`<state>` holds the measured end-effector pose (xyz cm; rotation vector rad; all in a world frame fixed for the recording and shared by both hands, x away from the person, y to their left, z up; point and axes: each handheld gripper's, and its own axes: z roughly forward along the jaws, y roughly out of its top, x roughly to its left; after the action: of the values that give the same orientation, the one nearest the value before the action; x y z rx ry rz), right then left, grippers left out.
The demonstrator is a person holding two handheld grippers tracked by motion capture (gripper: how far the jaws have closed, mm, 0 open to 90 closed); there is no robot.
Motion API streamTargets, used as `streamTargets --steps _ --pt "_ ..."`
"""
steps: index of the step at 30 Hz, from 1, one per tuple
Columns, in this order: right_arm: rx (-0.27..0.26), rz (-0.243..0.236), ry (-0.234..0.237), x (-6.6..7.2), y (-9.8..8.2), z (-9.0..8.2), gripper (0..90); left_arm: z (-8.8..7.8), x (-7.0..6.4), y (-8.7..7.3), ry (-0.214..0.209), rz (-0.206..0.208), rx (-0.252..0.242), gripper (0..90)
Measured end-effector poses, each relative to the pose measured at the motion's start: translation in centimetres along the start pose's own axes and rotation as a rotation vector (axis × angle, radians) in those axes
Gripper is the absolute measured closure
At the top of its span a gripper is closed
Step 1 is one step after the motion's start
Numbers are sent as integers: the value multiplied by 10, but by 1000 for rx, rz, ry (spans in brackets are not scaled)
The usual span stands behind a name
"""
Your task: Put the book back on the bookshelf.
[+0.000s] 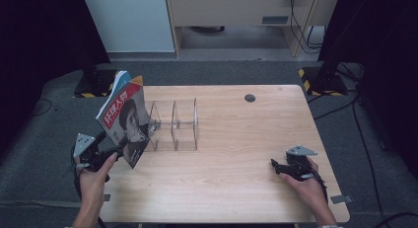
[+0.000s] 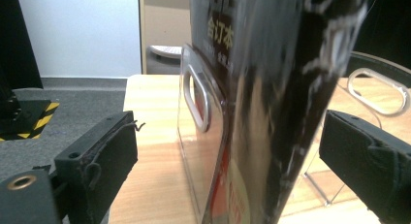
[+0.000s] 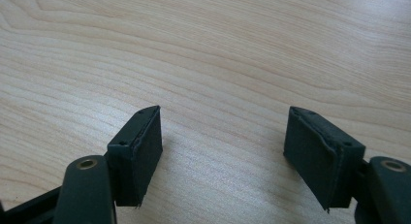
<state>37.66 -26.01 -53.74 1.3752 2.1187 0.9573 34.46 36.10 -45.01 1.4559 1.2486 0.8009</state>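
Left tongs spread wide around the magazine's lower corner — no visible grip — propped against the clear rack for slotting; right tongs rest open, empty, on the table.

Grey carpet floor, pale wooden table, white wall panel behind
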Motion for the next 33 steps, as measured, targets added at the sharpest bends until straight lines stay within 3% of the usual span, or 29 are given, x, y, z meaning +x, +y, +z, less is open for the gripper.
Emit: streamTargets --steps 15,20,28,33 --pt "0 1 0 0 0 0 300 -3 -8 -11 -19 47 43 63" --pt "-1 3 -1 0 0 0 300 -5 -12 -14 -31 35 59 63" --pt "-1 2 -1 0 0 0 300 -6 -18 -28 -42 71 120 66" --pt "-1 1 -1 0 0 0 300 -7 -20 -36 -51 69 140 68"
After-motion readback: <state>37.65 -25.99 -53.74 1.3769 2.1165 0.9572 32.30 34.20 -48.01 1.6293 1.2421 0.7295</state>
